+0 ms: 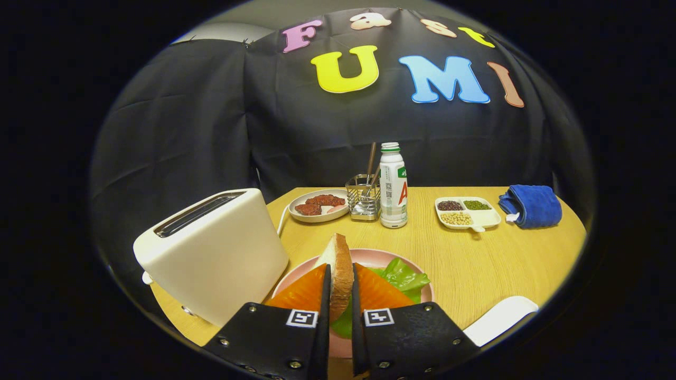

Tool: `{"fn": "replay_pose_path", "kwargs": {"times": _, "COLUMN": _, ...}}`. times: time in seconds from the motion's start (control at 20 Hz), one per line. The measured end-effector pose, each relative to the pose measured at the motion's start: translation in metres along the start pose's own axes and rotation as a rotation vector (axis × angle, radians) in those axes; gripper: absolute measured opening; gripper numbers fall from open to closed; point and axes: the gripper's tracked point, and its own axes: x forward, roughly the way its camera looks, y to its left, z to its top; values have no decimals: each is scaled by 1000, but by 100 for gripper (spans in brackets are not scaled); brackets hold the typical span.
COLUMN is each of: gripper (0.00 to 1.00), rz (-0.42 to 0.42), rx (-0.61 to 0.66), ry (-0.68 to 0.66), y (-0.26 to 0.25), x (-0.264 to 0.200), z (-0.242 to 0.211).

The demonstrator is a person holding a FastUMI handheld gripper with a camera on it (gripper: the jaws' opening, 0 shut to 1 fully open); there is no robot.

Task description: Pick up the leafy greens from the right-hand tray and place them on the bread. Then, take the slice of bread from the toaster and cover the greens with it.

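Tongs (340,287) at the lower centre of the frame pinch a slice of bread (339,272) on edge, above the leafy greens (402,274) on the pink plate (369,257); the toaster (211,253) stands at lower left on the bench (475,258).

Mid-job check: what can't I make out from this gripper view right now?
- Bottom bread on the pink plate: hidden under the leafy greens, held bread slice and gripper.
- Toaster slot: interior too dark.
- White tray: cut off by the edge.
- Bottle label: too small.
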Motion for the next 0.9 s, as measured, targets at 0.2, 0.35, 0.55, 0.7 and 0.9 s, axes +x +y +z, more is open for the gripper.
{"fn": "replay_pose_path", "kwargs": {"times": 0.2, "gripper": 22, "rz": 12, "rx": 2, "ry": 21, "y": -11, "x": 4, "z": -3}}
{"fn": "replay_pose_path", "kwargs": {"times": 0.35, "gripper": 22, "rz": 2, "rx": -4, "ry": 28, "y": -18, "x": 6, "z": -7}}
{"fn": "replay_pose_path", "kwargs": {"times": 0.55, "gripper": 28, "rz": -23, "rx": -53, "ry": 15, "y": -26, "x": 8, "z": -7}}
{"fn": "replay_pose_path", "kwargs": {"times": 0.7, "gripper": 43, "rz": -83, "rx": -107, "ry": -8, "y": -40, "x": 9, "z": -3}}
{"fn": "replay_pose_path", "kwargs": {"times": 0.9, "gripper": 43, "rz": -103, "rx": -111, "ry": -6, "y": -47, "x": 10, "z": -4}}
